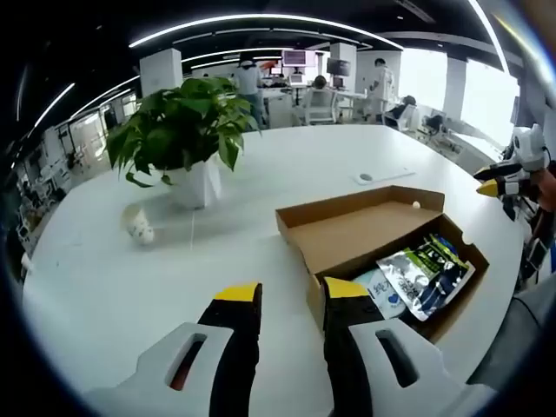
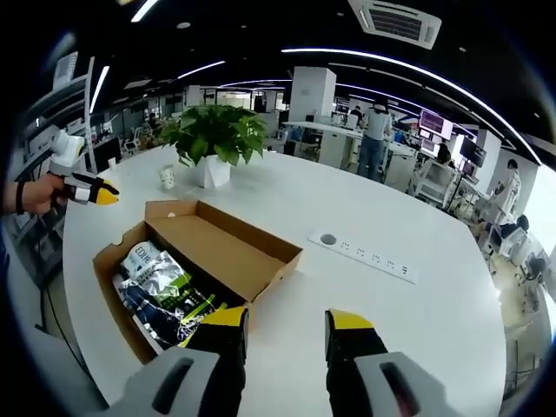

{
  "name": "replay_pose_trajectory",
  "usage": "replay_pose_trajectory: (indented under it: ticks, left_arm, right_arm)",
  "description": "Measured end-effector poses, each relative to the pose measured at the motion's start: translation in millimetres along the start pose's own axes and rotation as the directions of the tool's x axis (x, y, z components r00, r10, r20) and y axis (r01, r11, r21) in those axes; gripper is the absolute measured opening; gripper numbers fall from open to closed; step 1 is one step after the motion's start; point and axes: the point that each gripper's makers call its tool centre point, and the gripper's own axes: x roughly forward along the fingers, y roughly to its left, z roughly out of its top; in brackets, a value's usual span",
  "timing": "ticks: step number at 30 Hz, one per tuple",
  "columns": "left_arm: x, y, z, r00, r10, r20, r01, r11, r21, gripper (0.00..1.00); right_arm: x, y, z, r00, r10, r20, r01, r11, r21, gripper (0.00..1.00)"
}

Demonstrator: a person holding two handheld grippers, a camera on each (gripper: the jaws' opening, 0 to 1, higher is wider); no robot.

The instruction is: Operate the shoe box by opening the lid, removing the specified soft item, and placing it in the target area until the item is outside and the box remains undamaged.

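A brown cardboard shoe box (image 1: 473, 252) lies on the white table with its lid (image 1: 356, 234) swung open and flat beside it. Soft silver-and-green foil packets (image 1: 426, 274) lie inside, with a blue-and-white packet (image 1: 382, 291) next to them. My left gripper (image 1: 291, 295) is open just short of the box's near corner, holding nothing. In the right gripper view the box (image 2: 109, 261), lid (image 2: 226, 248) and packets (image 2: 161, 287) sit ahead to the left. My right gripper (image 2: 288, 323) hangs open beside the lid's edge. Each gripper appears in the other's view (image 1: 502, 181) (image 2: 87, 189).
A potted green plant (image 1: 187, 130) (image 2: 217, 135) stands on the round white table (image 1: 217, 261), with a small white cup (image 1: 139, 228) (image 2: 167, 178) near it. A flat white power strip (image 1: 382, 176) (image 2: 365, 252) lies beyond the box. People and desks are far behind.
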Motion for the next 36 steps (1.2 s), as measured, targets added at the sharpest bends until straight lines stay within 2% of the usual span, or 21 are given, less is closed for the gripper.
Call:
replay_pose_trajectory:
  ticks: [12, 18, 27, 32, 36]
  left_arm:
    - [-17.7, -10.0, -10.6, 1.000, -0.016, 0.011, 0.016, 1.000, -0.012, 0.27]
    - [-25.7, -18.7, -12.4, 0.998, -0.052, 0.031, 0.052, 0.998, -0.026, 0.28]
    - [-35.3, -35.7, -30.5, 0.996, -0.077, 0.040, 0.078, 0.996, -0.035, 0.31]
    - [-38.3, -51.4, -47.2, 0.994, -0.102, 0.027, 0.103, 0.994, -0.034, 0.33]
    - [-38.0, -56.2, -49.8, 0.992, -0.123, 0.033, 0.125, 0.991, -0.058, 0.33]
  right_arm:
    - [-22.2, 16.4, -30.0, 0.999, 0.035, 0.011, -0.035, 0.999, 0.021, 0.40]
    - [-31.0, 35.8, -42.6, 0.996, 0.087, 0.025, -0.087, 0.996, 0.021, 0.43]
    - [-36.9, 54.3, -58.2, 0.993, 0.115, 0.028, -0.116, 0.993, 0.037, 0.43]
    - [-38.2, 60.2, -63.3, 0.993, 0.119, 0.027, -0.120, 0.992, 0.044, 0.43]
    - [-38.1, 64.5, -65.1, 0.992, 0.126, 0.027, -0.127, 0.991, 0.050, 0.43]
